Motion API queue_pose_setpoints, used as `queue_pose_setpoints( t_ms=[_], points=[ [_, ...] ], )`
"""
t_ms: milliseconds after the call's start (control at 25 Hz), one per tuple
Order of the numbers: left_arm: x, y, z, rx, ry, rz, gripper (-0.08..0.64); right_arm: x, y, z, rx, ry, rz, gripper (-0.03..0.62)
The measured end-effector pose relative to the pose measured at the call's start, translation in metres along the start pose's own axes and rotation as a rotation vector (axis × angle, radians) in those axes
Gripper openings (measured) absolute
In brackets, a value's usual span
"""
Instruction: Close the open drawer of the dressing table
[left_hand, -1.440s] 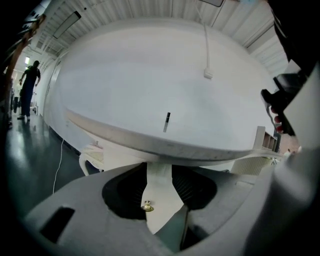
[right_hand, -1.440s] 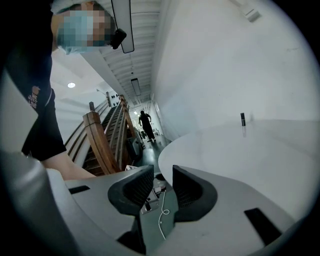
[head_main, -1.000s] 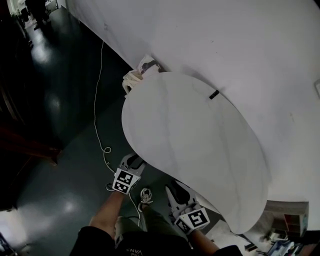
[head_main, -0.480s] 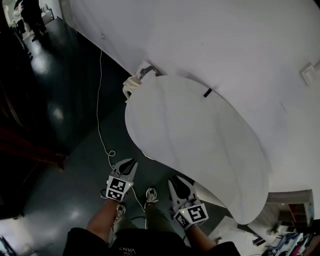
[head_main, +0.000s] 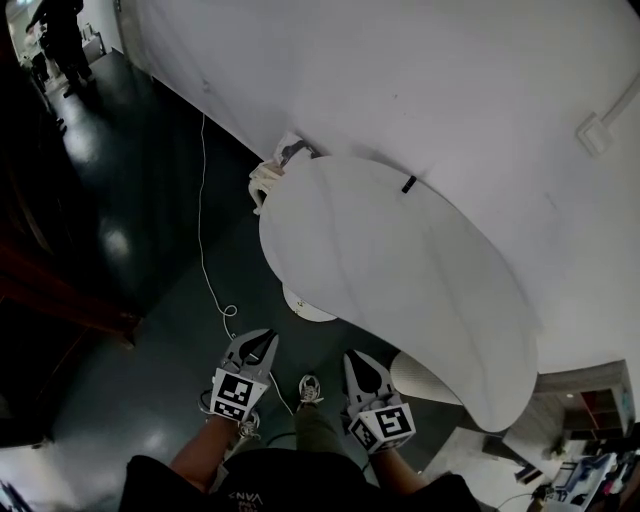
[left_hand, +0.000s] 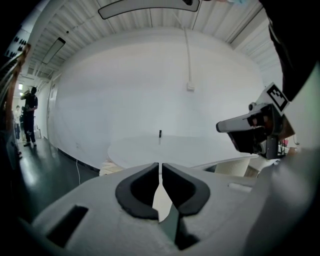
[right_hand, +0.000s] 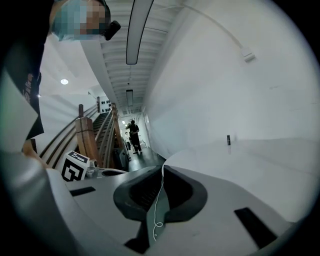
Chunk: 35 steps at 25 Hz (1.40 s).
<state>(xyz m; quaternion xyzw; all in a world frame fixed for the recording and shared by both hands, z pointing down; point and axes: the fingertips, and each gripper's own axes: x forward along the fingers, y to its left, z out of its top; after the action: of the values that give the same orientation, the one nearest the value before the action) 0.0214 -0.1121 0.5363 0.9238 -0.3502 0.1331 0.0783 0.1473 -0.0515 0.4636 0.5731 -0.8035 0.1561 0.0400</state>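
The dressing table's white oval top (head_main: 400, 290) fills the middle of the head view; no drawer shows in any view. My left gripper (head_main: 258, 340) hangs over the dark floor just short of the table's near edge. Its jaws are closing, tips almost together, with nothing between them (left_hand: 160, 166). My right gripper (head_main: 362, 360) is beside it, also short of the edge, jaws closing and empty (right_hand: 163, 167). A small dark object (head_main: 408, 184) stands on the table near the wall.
A white cable (head_main: 205, 230) runs over the dark floor at the left. A cream bundle (head_main: 275, 170) lies at the table's far end. A white ribbed pedestal (head_main: 425, 378) and a round base (head_main: 305, 305) stand under the table. A person (head_main: 60, 30) stands far off.
Both grippers have drawn back from the table's near edge and risen. Their jaws have narrowed from open to nearly together.
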Motion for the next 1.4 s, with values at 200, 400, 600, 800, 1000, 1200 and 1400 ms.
queue_pose_setpoints(
  t_ms=[200,400,600,800,1000,1200,1400],
  points=[
    [-0.031,-0.007,0.014,0.010,-0.026,-0.017,0.023,-0.010,0.018,-0.001,-0.004,-0.020,-0.021,-0.009],
    [-0.059,-0.014,0.020,0.052,-0.025,-0.035,0.021,-0.021,0.036,-0.003,-0.004,-0.042,-0.041,-0.009],
    [-0.082,-0.017,0.022,0.063,-0.025,-0.057,0.020,-0.034,0.053,-0.003,0.010,-0.070,-0.072,-0.011],
    [-0.100,-0.020,0.026,0.082,-0.030,-0.087,0.018,-0.046,0.065,-0.006,0.020,-0.088,-0.105,-0.011],
    [-0.119,-0.022,0.032,0.107,-0.038,-0.114,0.018,-0.055,0.078,-0.008,0.022,-0.103,-0.132,-0.011],
    [-0.133,-0.028,0.035,0.130,-0.047,-0.152,0.018,-0.061,0.090,-0.010,0.015,-0.104,-0.149,-0.011],
    [-0.150,-0.028,0.035,0.143,-0.055,-0.171,0.018,-0.067,0.104,-0.014,0.009,-0.100,-0.162,-0.011]
  ],
)
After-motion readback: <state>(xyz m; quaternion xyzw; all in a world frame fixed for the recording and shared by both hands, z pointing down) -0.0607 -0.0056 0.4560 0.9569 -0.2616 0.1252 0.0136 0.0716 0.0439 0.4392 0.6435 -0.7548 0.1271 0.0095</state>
